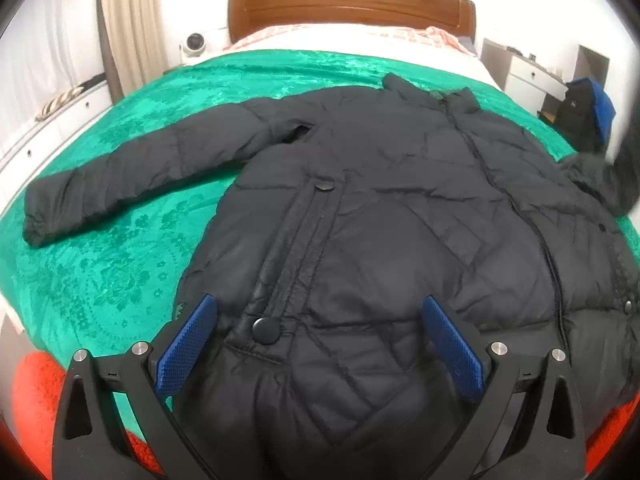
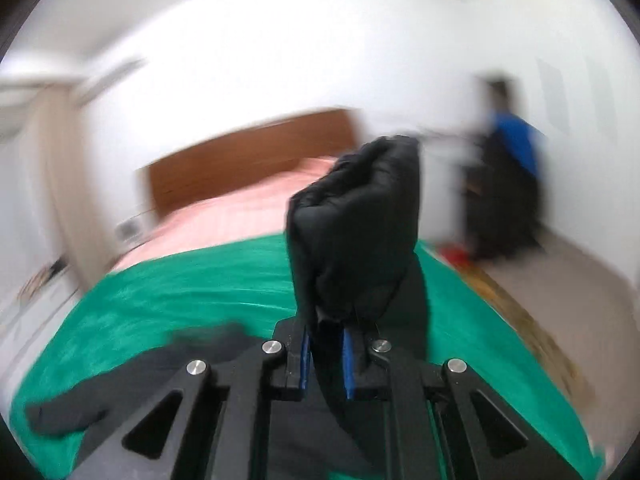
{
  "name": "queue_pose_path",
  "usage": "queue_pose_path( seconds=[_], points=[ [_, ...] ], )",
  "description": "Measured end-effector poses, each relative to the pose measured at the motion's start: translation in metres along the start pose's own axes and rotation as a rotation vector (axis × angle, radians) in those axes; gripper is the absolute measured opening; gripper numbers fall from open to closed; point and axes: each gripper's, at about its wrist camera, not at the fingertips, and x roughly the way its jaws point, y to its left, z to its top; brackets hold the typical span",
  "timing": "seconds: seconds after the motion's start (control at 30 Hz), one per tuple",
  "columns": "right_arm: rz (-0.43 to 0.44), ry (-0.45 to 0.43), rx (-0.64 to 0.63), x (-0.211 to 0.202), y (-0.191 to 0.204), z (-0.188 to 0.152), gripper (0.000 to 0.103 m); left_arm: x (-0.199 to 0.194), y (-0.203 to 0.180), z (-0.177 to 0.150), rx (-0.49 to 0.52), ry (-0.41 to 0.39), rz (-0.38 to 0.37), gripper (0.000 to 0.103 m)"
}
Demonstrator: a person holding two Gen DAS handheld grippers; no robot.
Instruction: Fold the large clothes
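A black puffer jacket (image 1: pixel 360 208) lies spread front-up on a green blanket (image 1: pixel 120 240) that covers the near part of a bed, filling the middle and right of the left wrist view. Its collar points toward the brown wooden headboard (image 1: pixel 348 4) at the top of the frame, and one sleeve (image 1: pixel 132 184) stretches out flat toward the left edge, its cuff resting on the blanket. Two round snap buttons sit along a pocket strip, the nearer snap (image 1: pixel 266 330) low in the frame. The left gripper (image 1: pixel 320 336) hovers at the bottom of that view over the jacket's hem, its jaws spread wide with the blue pads (image 1: pixel 188 348) well apart and nothing between them. In the right wrist view, which is blurred, the right gripper (image 2: pixel 326 354) sits at the bottom centre with its jaws pressed together on the other sleeve cuff (image 2: pixel 356 224); the pinched cuff stands up out of the fingers, a puffy black bundle in the middle of the frame, lifted clear of the blanket. Beyond the green blanket a pink bedspread (image 2: pixel 240 216) runs up to the headboard. At the upper right of the left view a white nightstand (image 1: pixel 528 76) stands beside the bed, and a pale curtain (image 1: pixel 128 20) hangs at the upper left.
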Motion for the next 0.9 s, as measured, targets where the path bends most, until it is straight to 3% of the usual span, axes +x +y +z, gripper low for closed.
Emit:
queue_pose_path(
  seconds=[0.1,0.17,0.2,0.3,0.4,0.47,0.57,0.67,0.73,0.9],
  points=[
    [0.169,0.023,-0.138,0.034,0.121,0.013,0.013,-0.005,0.006,0.001,-0.010,-0.019,-0.003,0.103],
    [0.257,0.071,-0.190,0.070,0.201,-0.006,0.014,-0.005,0.009,0.000,-0.009,-0.024,0.005,0.103],
    [0.279,0.095,-0.190,0.082,0.221,-0.017,0.017,-0.004,0.012,-0.001,-0.006,-0.019,0.010,0.103],
    [0.377,0.308,-0.177,0.136,0.288,-0.083,0.079,0.002,0.019,-0.004,-0.008,0.003,0.020,0.103],
    [0.430,0.422,-0.155,0.150,0.319,-0.150,0.079,0.003,0.029,-0.003,-0.031,0.013,0.037,0.103],
    [0.436,0.462,-0.173,0.145,0.316,-0.180,0.079,0.001,0.036,-0.002,-0.061,0.007,0.036,0.103],
    [0.405,0.453,-0.178,0.118,0.269,-0.199,0.081,0.001,0.044,0.002,-0.106,0.004,0.021,0.103],
    [0.336,0.409,-0.135,0.068,0.208,-0.221,0.082,-0.002,0.042,0.004,-0.114,-0.016,0.004,0.103],
    [0.295,0.364,-0.111,0.031,0.176,-0.234,0.089,-0.006,0.037,0.003,-0.110,-0.033,-0.008,0.103],
    [0.218,0.285,-0.144,-0.026,0.134,-0.261,0.090,-0.009,0.014,0.001,-0.078,-0.051,-0.036,0.103]
  ],
)
